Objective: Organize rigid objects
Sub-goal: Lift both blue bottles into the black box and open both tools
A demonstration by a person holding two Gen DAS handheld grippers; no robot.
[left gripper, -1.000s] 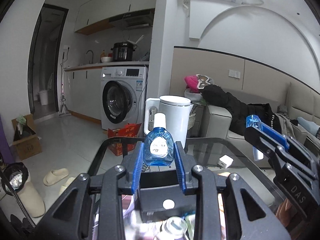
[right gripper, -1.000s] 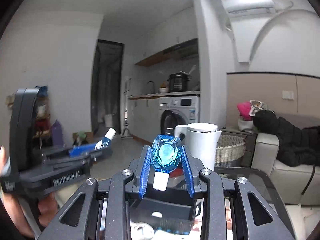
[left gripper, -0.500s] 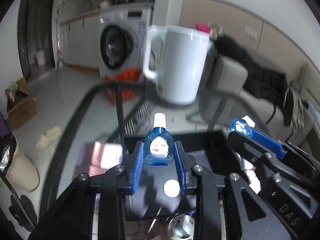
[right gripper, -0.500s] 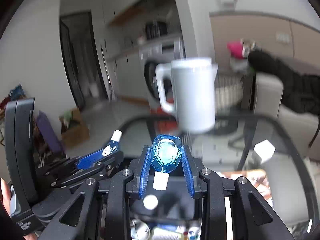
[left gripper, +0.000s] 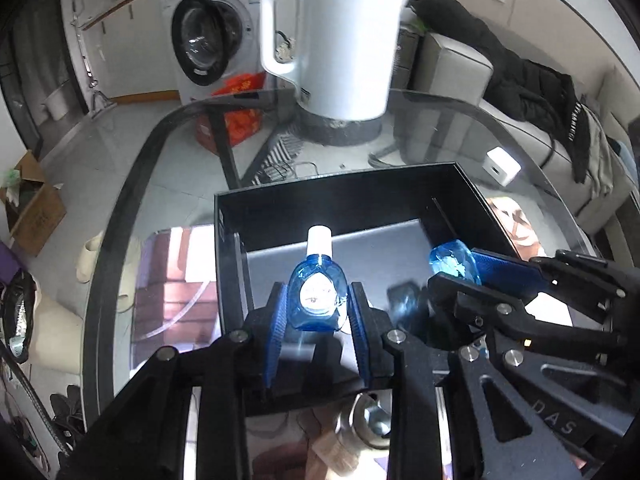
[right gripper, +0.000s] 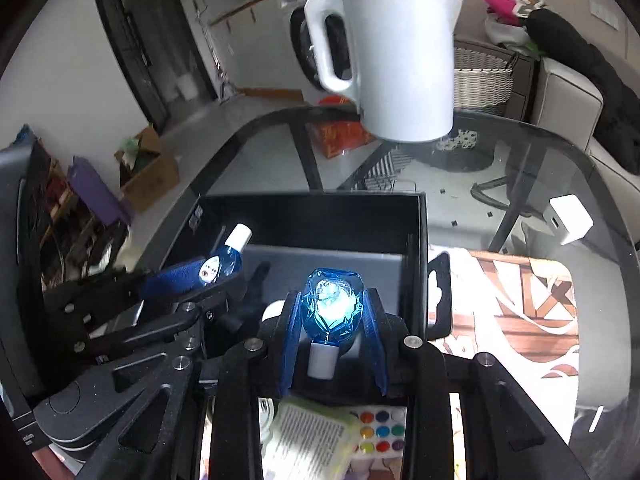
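Note:
My left gripper (left gripper: pixel 318 304) is shut on a small blue bottle (left gripper: pixel 318 294) with a white cap pointing away, held over the near part of an open black box (left gripper: pixel 340 196). My right gripper (right gripper: pixel 332 320) is shut on a second blue bottle (right gripper: pixel 331 306), base forward and white cap toward me, also over the black box (right gripper: pixel 316 216). Each gripper shows in the other's view: the right one (left gripper: pixel 456 266) to the right, the left one (right gripper: pixel 224 264) to the left.
The box sits on a glass table (left gripper: pixel 440 128). A white kettle (left gripper: pixel 340 36) stands at the table's far side. A white charger cube (right gripper: pixel 568 218) lies to the right. A printed leaflet and a paint palette (right gripper: pixel 376 430) lie near me under the right gripper.
Both grippers have tilted down and moved forward with their bottles, from level above the table to over the open black box.

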